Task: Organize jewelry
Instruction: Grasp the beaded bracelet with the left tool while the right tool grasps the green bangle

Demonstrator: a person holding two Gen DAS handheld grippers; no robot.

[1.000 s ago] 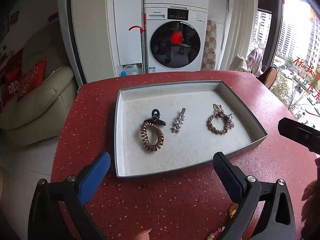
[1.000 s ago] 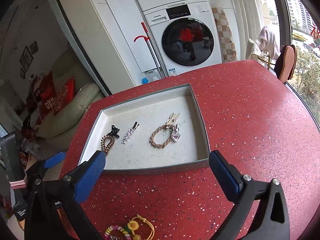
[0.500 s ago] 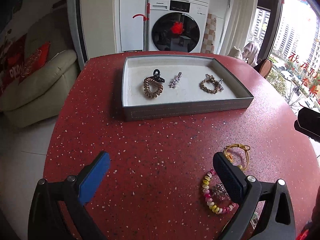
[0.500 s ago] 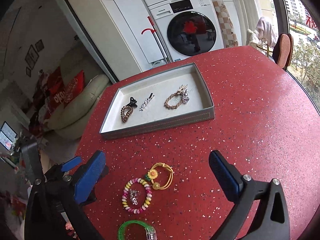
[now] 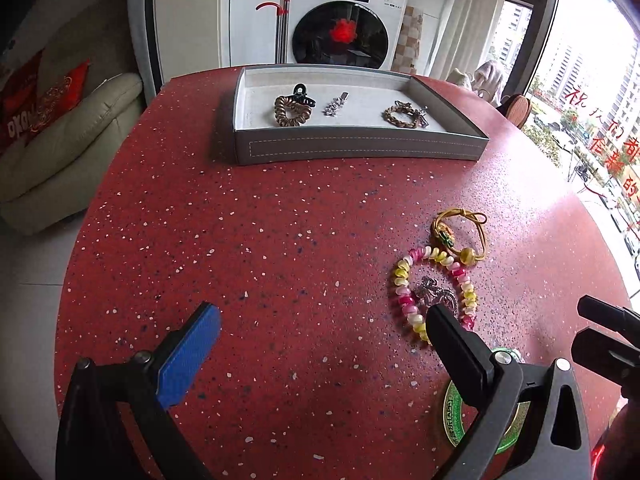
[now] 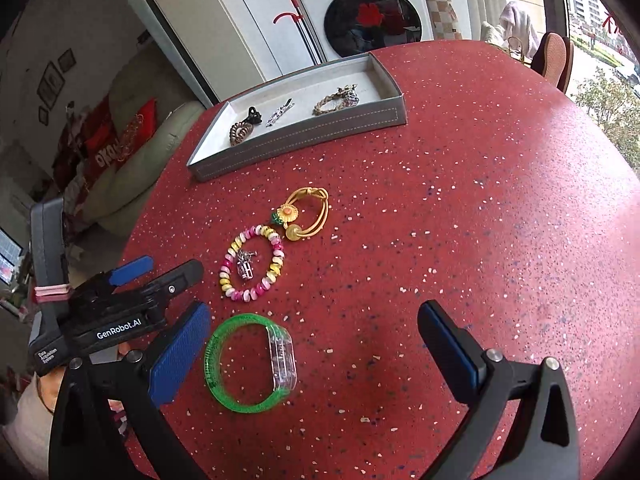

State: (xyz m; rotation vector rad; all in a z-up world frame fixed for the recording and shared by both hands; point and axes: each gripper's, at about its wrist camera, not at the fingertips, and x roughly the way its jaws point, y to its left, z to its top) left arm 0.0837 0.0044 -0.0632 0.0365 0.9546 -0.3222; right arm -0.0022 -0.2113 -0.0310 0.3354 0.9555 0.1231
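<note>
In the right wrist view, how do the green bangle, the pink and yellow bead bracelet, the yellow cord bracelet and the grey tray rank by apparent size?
1. grey tray, though farthest away
2. green bangle, nearest the camera, so perhaps flattered
3. bead bracelet
4. yellow cord bracelet

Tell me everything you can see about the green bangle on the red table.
The green bangle is a translucent, glittery green ring, plastic by its look, with a clear boxy block set into one side. It lies flat on the red speckled table, outside the tray, nearest the cameras. Nothing grips it; it lies between the fingers of the open right gripper, close to the blue left pad.
</note>
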